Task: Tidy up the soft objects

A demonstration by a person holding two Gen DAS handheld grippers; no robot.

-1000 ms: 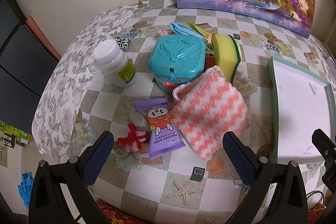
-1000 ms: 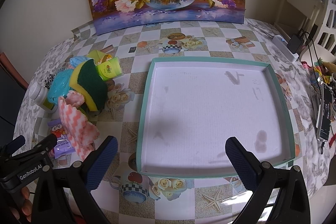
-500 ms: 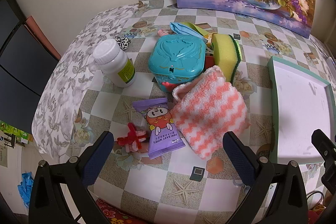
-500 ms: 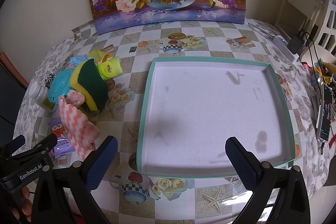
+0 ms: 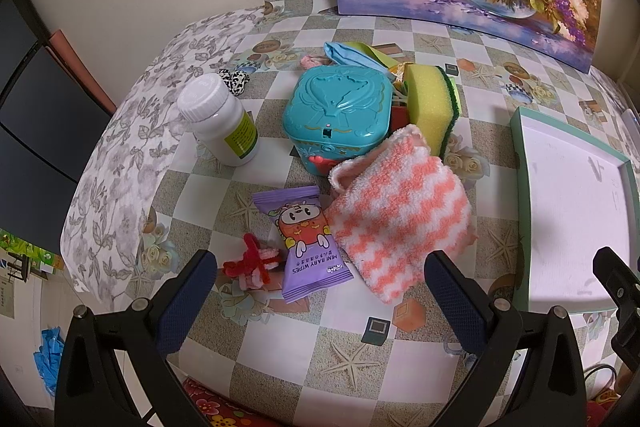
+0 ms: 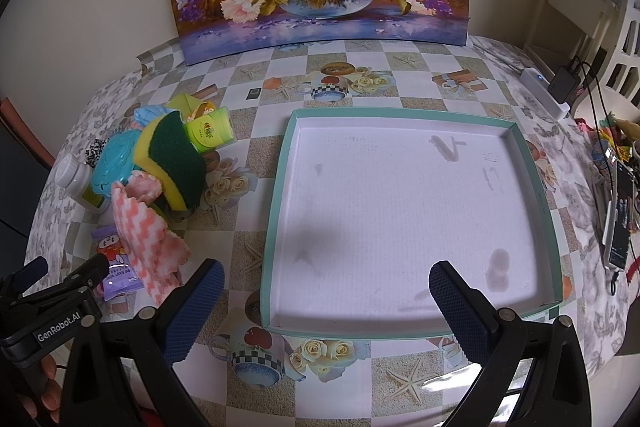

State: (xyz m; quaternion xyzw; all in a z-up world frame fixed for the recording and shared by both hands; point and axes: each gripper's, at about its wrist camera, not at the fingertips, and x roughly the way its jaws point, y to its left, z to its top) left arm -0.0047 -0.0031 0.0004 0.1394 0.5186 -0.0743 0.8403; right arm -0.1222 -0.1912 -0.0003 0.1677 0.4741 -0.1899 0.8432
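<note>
Just above the spread-apart left tool (image 5: 320, 291), at frame centre: pink-striped cloth (image 5: 396, 215); right tool (image 6: 326, 293) likewise agape.

Printed "MINI BABY WIPES" on the purple wipes packet (image 5: 306, 241), lying just ahead of the left tool (image 5: 318, 301) and between its fingers, with smaller characters beside the words too small to make out. Stamped "GenRobot.AI" in white on the black body of the left tool (image 6: 60, 319), seen low and to the left of the right tool (image 6: 326, 311). Marked with a red-and-green logo, unreadable, on the yellow-green pack (image 6: 210, 133) far ahead and left. Labelled in green on the white bottle (image 5: 220, 121), print too fine to read.
</note>
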